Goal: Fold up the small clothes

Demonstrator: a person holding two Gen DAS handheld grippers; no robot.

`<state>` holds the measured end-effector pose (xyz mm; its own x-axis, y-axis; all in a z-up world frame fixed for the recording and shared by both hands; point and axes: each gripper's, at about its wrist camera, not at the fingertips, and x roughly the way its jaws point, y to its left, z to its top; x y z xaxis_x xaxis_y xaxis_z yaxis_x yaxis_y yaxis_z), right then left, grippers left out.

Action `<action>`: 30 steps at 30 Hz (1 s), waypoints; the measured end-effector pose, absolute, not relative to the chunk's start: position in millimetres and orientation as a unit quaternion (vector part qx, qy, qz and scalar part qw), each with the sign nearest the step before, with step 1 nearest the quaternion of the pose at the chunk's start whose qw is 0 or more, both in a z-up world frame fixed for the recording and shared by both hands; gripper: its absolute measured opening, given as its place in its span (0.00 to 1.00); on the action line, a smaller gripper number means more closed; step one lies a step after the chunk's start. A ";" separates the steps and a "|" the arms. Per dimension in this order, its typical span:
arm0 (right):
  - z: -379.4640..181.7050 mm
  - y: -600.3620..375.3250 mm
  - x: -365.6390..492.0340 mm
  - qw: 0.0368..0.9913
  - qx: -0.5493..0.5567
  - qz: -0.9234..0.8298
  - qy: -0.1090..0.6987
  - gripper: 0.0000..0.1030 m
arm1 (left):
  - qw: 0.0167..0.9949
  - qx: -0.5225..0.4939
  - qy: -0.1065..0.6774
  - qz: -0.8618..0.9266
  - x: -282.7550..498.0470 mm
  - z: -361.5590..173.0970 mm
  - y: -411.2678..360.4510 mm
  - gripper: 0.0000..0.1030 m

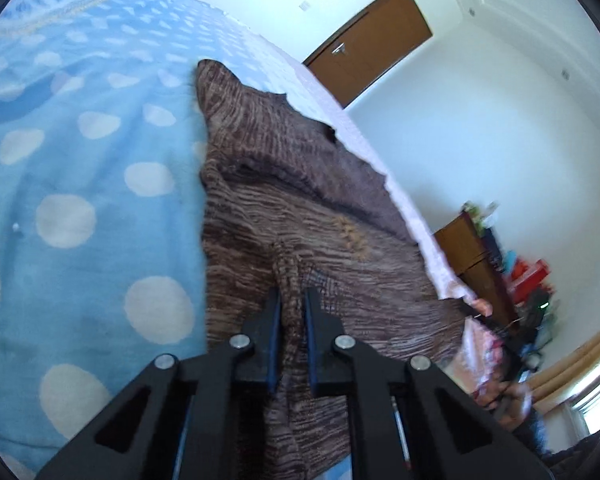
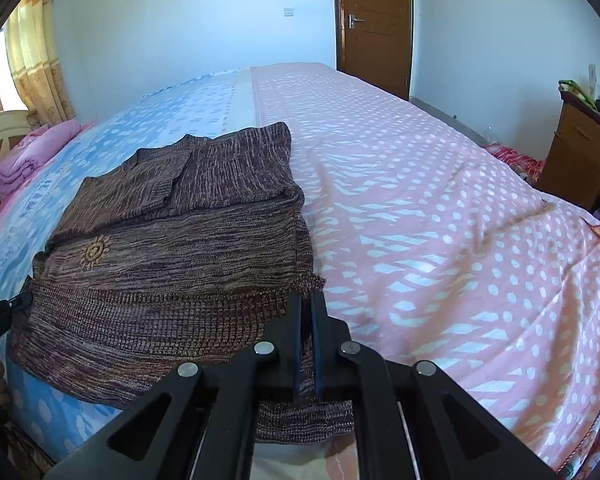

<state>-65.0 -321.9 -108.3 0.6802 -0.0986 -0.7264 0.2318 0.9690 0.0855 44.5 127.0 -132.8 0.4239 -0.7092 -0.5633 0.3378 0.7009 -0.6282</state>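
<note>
While clamped on the hem at the near edge of the bed (image 2: 440, 200), right gripper (image 2: 307, 300) pinching the right hem corner of the brown knit sweater (image 2: 172, 248), fingers closed on the fabric with a flap hanging below. Left gripper (image 1: 290, 300) likewise closed on a raised ridge of the same hem, at the left side. Sweater lying front up near the bed's near left corner, across the seam between blue and pink halves of the dotted bedspread (image 2: 400, 152); sun emblem (image 2: 94, 252) showing, both sleeves already crossed over the chest toward the far edge. Step in hand judged as bottom-to-top fold. Recommended: lift both corners together and level, keep hem taut between grips, carry toward the collar, lay down square over the sleeves, release only once flat. Risk: uneven lift skewing the fold or dragging sleeves loose. Beyond, pink folded laundry (image 2: 24, 160) at the far left corner, wooden door (image 2: 374, 20) behind.
</note>
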 end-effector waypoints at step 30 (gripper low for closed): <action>-4.2 -298.1 74.0 0.959 -0.015 -0.055 0.276 0.03 | 0.897 -0.180 0.341 -0.217 153.0 -34.8 121.0 0.10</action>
